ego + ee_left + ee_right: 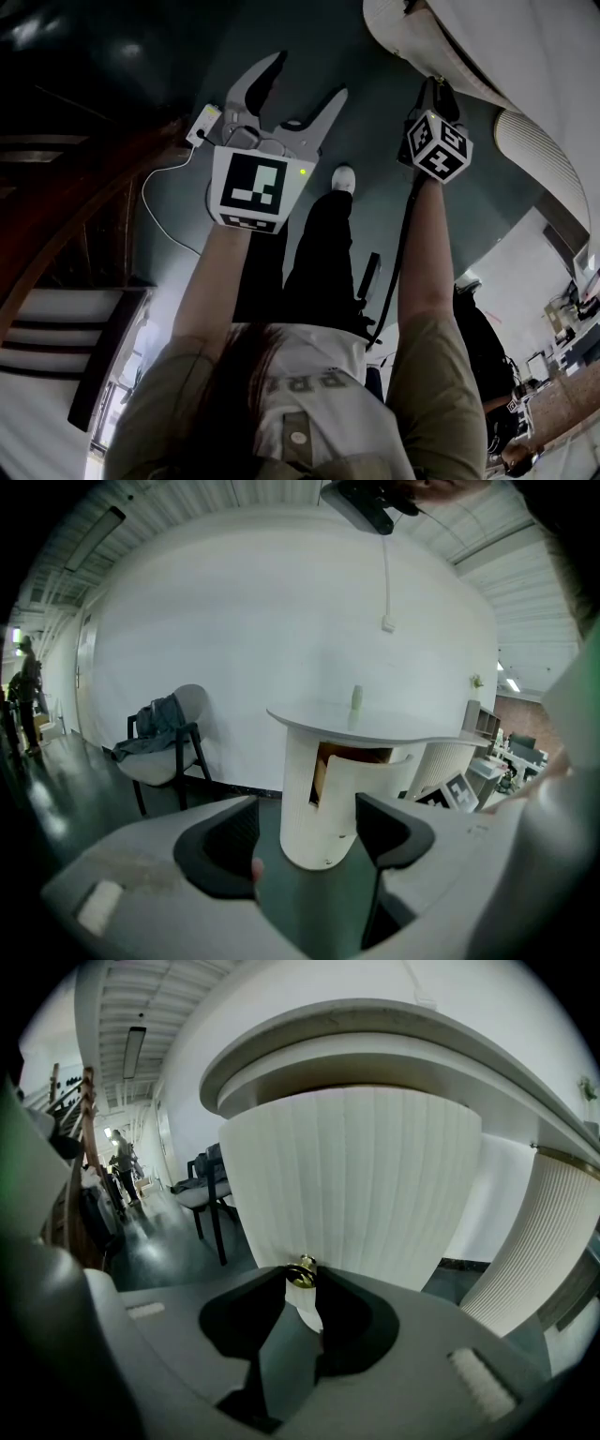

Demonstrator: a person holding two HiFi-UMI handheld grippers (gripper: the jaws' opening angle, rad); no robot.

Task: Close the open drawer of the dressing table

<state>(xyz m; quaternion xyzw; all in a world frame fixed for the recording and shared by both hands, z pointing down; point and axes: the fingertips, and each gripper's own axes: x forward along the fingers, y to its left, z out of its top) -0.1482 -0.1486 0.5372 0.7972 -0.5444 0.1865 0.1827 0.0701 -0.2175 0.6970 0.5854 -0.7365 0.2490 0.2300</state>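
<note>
Now the open drawer [356,1194] stands out under the table [394,1030] top, its small brass knob [302,1271] pinched by the right hand-held gripper [303,1286]. A straight, steady push should seat it flush. The left hand-held gripper [305,810] hangs spread, empty.

Drawer [356,1185] projects from the dressing table [375,726] below its top; knob [301,1271] sits between the jaws of the right gripper [302,1285]; chair [164,747] stands left of the table, before the wall [234,649].
</note>
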